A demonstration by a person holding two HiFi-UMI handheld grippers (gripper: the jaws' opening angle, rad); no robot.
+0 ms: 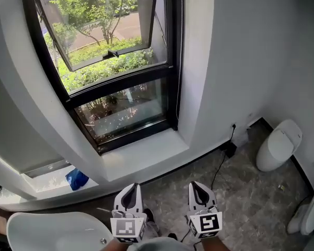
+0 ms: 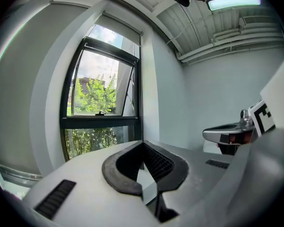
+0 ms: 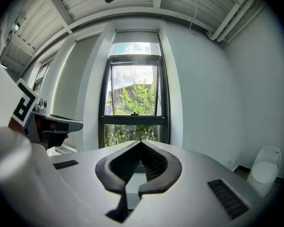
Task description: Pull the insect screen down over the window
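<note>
I hold both grippers side by side, pointed at the window [image 1: 120, 85] and well short of its sill [image 1: 146, 153]. My left gripper [image 1: 130, 186] has its jaws pressed together with nothing in them, and my right gripper [image 1: 198, 185] is the same, its pads meeting at the tips. The insect screen [image 3: 135, 36] sits rolled up in its pale box across the top of the window recess, high above both grippers. The glass below is uncovered and the upper pane tilts outward. A toilet [image 1: 278, 145] stands by the wall on my right.
</note>
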